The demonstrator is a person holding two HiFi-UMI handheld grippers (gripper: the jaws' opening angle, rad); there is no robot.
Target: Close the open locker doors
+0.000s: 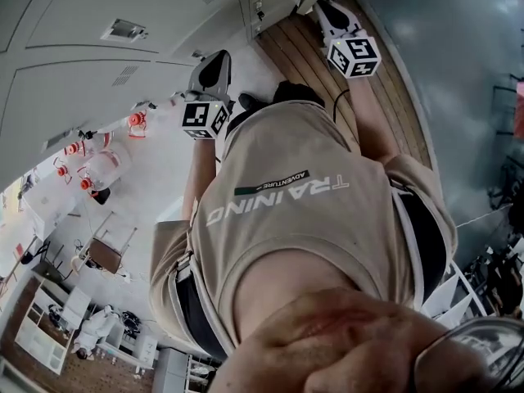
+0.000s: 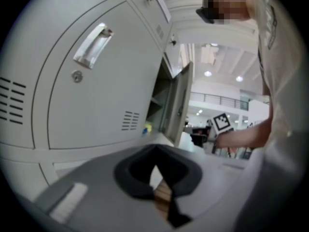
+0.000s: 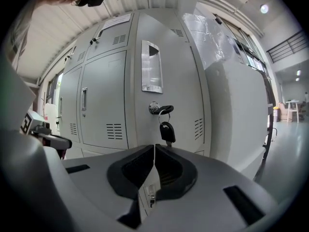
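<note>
The left gripper (image 2: 155, 154) is held forward on an extended forearm (image 1: 195, 178), clenched on nothing. An open locker door (image 2: 179, 105) is seen beyond its tips, slightly right. The right gripper (image 3: 154, 149), likewise clenched and empty, is pointed at a closed door (image 3: 164, 71) with a key (image 3: 164, 111) above its tips.
</note>
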